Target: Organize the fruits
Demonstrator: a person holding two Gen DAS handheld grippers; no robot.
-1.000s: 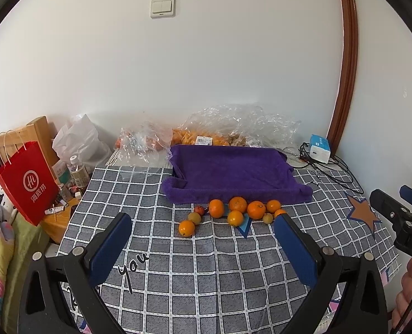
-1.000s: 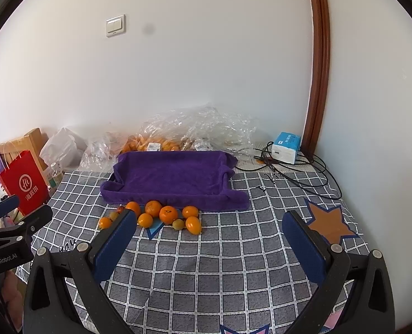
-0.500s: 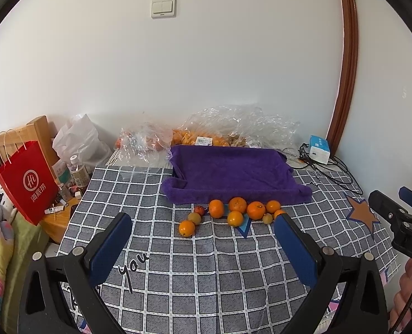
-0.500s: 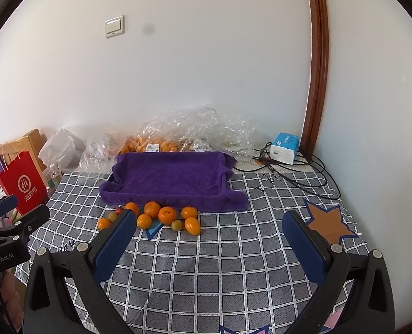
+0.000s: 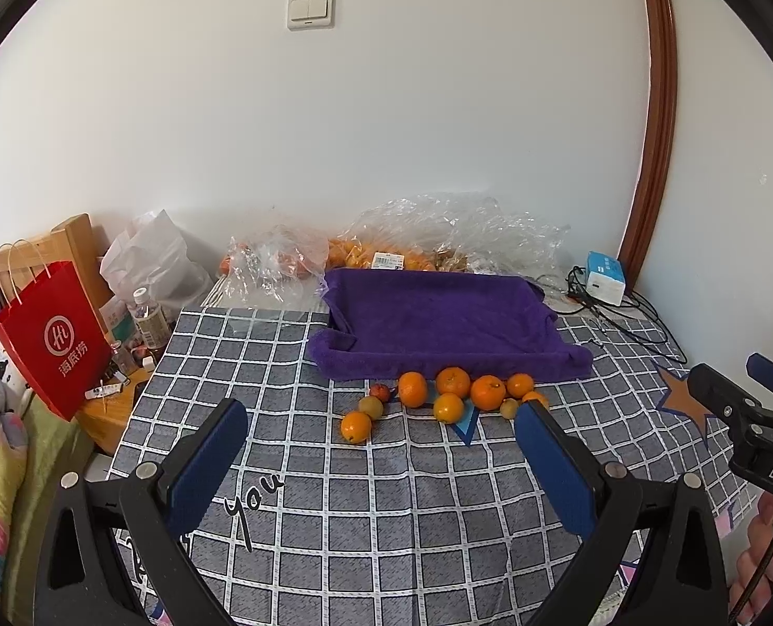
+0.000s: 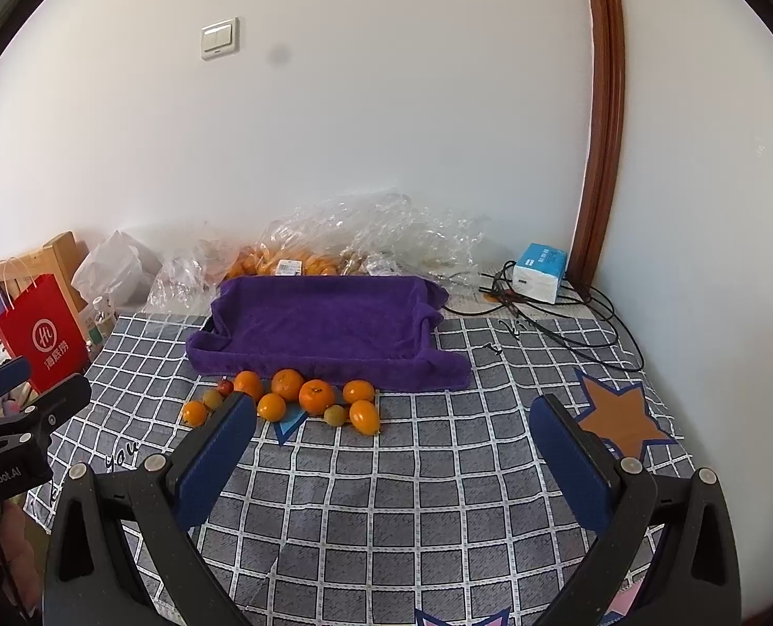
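Note:
Several oranges (image 5: 452, 382) (image 6: 316, 397), some small greenish fruits (image 5: 371, 407) (image 6: 336, 414) and a small red fruit (image 5: 381, 392) lie in a loose row on the checked cloth, just in front of a tray draped with a purple towel (image 5: 438, 321) (image 6: 324, 323). The tray holds no fruit. My left gripper (image 5: 381, 435) is open and empty, well short of the fruit. My right gripper (image 6: 394, 430) is open and empty, near the fruit's right side. Each gripper shows at the edge of the other's view.
Clear plastic bags with more oranges (image 5: 386, 255) lie behind the tray against the wall. A blue-white box (image 6: 539, 272) and black cables (image 6: 553, 323) sit at the back right. A red paper bag (image 5: 47, 339), bottles and a wooden stand are off the table's left edge.
Both grippers have drifted very slightly; the right wrist view has shifted a little. The fruit and tray have not moved. Both grippers stay open.

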